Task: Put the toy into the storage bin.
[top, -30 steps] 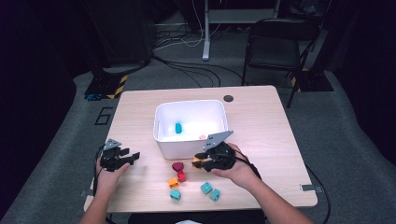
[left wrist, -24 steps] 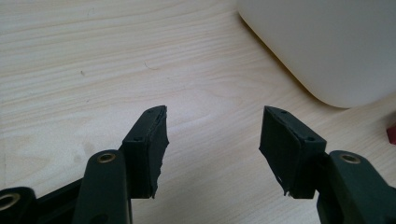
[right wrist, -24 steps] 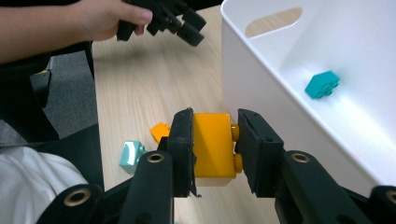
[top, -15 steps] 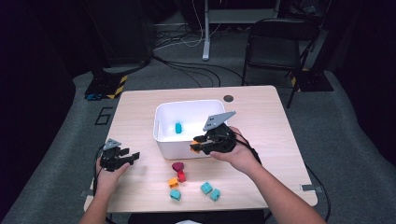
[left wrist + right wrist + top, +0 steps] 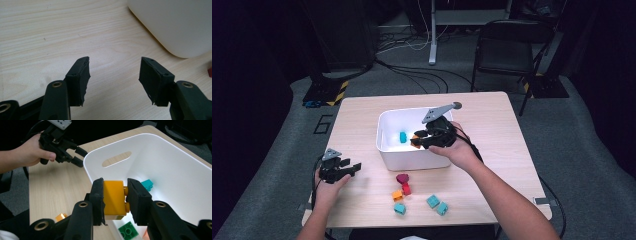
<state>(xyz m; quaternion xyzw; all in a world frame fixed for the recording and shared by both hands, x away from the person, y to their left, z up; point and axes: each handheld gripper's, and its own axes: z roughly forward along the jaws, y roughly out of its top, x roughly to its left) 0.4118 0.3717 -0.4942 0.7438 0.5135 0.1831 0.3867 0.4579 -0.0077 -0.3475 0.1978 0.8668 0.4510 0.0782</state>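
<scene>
- Dim room, grey carpet, cables and a folding chair [image 5: 504, 47] behind a pale wooden table [image 5: 492, 117]; a white bin [image 5: 384, 137] sits mid-table.
- Right gripper [image 5: 419, 140] hangs over the bin's open top, jaws clamped on an orange brick [image 5: 113, 198]; brick is in the air above the bin's inside, not touching the floor of it.
- Key relation: bin floor lies straight below the brick, so the coming move is likely just a release or a short dip; no sideways travel looks needed.
- Brick's studs face sideways against one pad, its long side running up-down between the jaws in the right gripper view.
- Left gripper [image 5: 343, 171] rests on the table well left of the bin, jaws spread wide, nothing between them; right hand is clearly the nearer one.
- Loose bricks near the table's front edge: dark red [image 5: 402, 178], small orange [image 5: 397, 195], three teal [image 5: 437, 205].
- Right gripper view shows a green brick [image 5: 128, 230] and a teal brick [image 5: 147, 185] already in the bin; high view shows the teal one, the green is hidden by the hand.
- Left gripper view [image 5: 113, 72] gives only bare tabletop and the bin's outer corner.
</scene>
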